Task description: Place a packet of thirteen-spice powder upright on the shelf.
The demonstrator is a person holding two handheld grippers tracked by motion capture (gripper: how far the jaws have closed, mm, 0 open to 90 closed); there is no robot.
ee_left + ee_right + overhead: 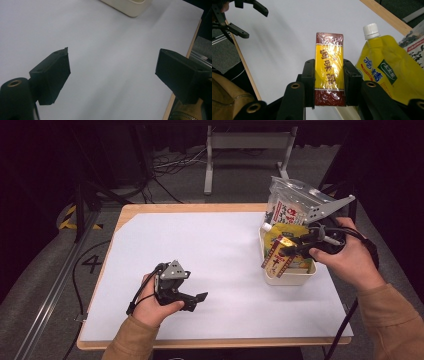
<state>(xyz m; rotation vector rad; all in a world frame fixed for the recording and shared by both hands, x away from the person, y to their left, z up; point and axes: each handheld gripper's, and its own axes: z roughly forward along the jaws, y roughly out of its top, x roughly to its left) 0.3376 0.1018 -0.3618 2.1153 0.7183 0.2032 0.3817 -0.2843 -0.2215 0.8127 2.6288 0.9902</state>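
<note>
Gleaming under clear wrap, the red-and-yellow box (329, 68) sits clamped between right gripper (329, 75) fingers; left gripper (112, 72) fingers gape apart.

High view: fixed above the near table (220, 245) edge, facing forward and down, far enough to take in the whole top. Left tool (112, 72) view: low over the white sheet, looking along the jaws toward the bin (130, 6) at the far right. Right tool (329, 75) view: close above the box (329, 67), facing back across the table. Shared by all three: the white top.
</note>
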